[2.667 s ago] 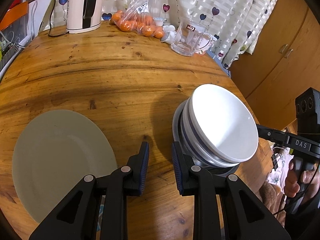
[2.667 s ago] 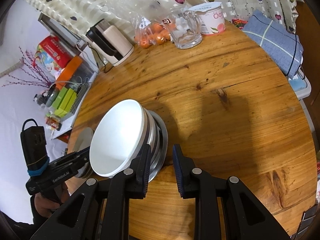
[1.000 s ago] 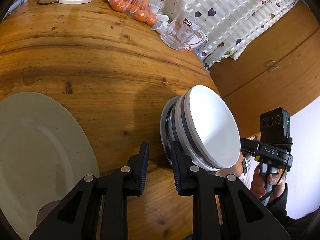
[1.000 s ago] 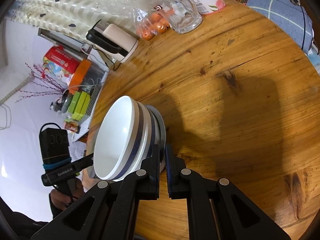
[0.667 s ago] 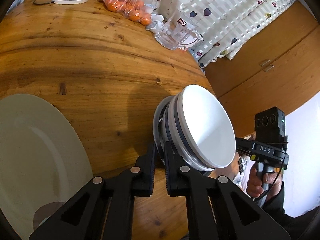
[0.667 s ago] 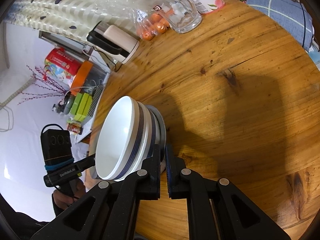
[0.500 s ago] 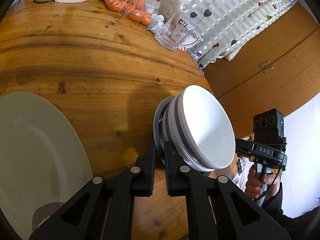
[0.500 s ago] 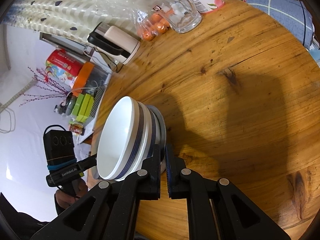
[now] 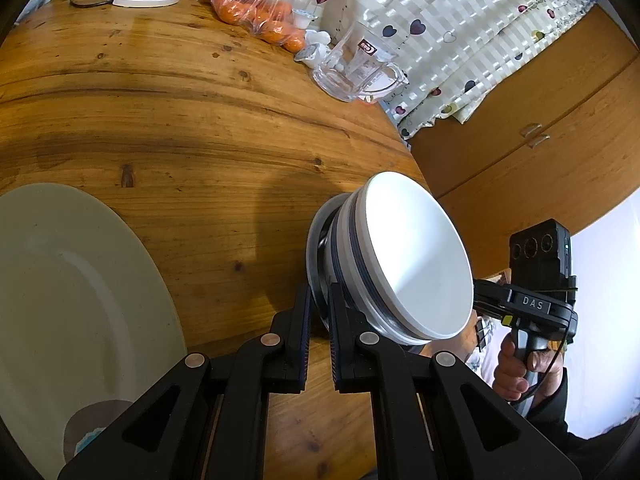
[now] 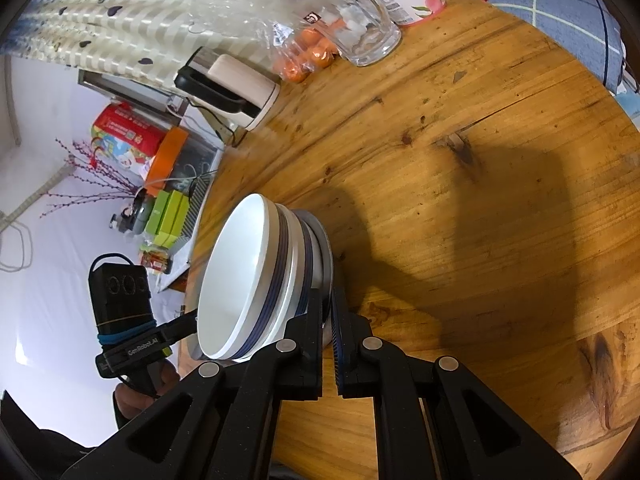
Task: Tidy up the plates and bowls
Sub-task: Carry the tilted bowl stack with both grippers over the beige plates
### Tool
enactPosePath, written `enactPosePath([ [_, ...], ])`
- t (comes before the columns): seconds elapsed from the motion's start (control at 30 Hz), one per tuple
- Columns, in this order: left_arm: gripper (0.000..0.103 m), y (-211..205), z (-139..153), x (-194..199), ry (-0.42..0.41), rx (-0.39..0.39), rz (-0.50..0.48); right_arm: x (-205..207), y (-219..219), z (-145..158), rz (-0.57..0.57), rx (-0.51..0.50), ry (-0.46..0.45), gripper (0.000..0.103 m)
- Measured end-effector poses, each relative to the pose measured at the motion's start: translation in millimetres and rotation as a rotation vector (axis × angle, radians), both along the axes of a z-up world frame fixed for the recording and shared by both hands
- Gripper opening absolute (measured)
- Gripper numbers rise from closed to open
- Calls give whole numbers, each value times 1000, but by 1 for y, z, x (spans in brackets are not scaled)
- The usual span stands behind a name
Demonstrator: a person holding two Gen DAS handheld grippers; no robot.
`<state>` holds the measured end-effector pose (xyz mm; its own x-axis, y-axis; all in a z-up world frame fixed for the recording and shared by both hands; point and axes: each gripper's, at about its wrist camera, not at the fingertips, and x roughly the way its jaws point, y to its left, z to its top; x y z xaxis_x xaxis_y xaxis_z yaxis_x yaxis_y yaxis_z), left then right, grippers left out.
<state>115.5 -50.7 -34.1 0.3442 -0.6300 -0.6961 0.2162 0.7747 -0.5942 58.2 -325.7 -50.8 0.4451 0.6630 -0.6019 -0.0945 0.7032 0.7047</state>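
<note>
Since the earlier frames both grippers have closed in from open, hovering stances onto opposite edges of the small grey plate (image 9: pixel 316 248) that carries the stacked bowls (image 9: pixel 416 260), and the large pale plate (image 9: pixel 80 300) has slid further to the left of the left wrist view. The left gripper (image 9: pixel 318 312) has its jaws pinched down to a narrow slit on the near rim of that small plate; the right gripper (image 10: pixel 329 312) is likewise clamped on the rim from the other side, so the stack is gripped between the two hands above the near right part of the wooden table (image 9: pixel 180 120), well apart from the large plate. The load looks like glazed ceramic: stiff, fairly heavy for a rim grip, slick and breakable, with the nested bowls free to slide if the plate tips, so level, matched hands on opposite rims seem the safest hold. The table is round, knotty varnished wood; along its far edge sit a kettle (image 10: pixel 232 84), a bag of oranges (image 9: pixel 260 24) and a glass mug (image 9: pixel 356 68), before a heart-print curtain (image 9: pixel 460 20) and a wooden cabinet (image 9: pixel 540 140).
</note>
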Motion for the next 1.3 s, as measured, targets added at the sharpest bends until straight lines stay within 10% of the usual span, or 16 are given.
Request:
enactPosePath([
  [1.3,7,37,35,-19,-75,29,79,6,46,37,51,-31,-42,6],
])
